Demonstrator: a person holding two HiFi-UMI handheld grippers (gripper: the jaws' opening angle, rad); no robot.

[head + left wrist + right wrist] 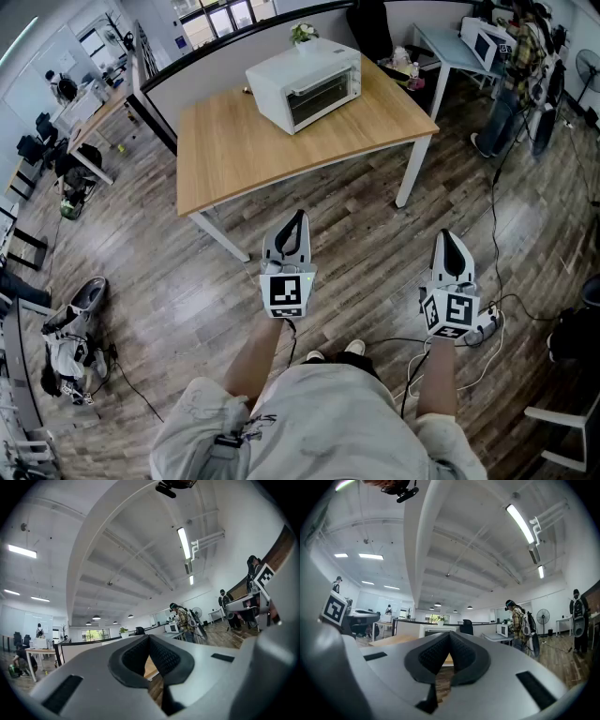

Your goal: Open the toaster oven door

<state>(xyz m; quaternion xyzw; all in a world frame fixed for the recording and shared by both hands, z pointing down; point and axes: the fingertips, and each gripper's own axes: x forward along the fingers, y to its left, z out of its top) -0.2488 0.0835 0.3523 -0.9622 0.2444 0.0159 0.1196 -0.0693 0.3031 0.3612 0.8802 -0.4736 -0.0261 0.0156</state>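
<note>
A white toaster oven (305, 82) stands at the far side of a wooden table (234, 150), its glass door shut and facing me. Both grippers hang level over the wood floor, short of the table's near edge. My left gripper (296, 217) points at the table's front corner, and its jaws meet with nothing between them (149, 637). My right gripper (453, 236) is further right, beside the white table leg (410, 172), also shut and empty (450, 634). The right gripper view shows the toaster oven (436, 630) far ahead, just above the jaw tips.
A dark partition (225, 47) with a small plant (302, 33) runs behind the table. A person (514, 75) stands at the back right near a second table with a microwave (487, 39). Cables (497, 309) lie on the floor at right, bags (70, 337) at left.
</note>
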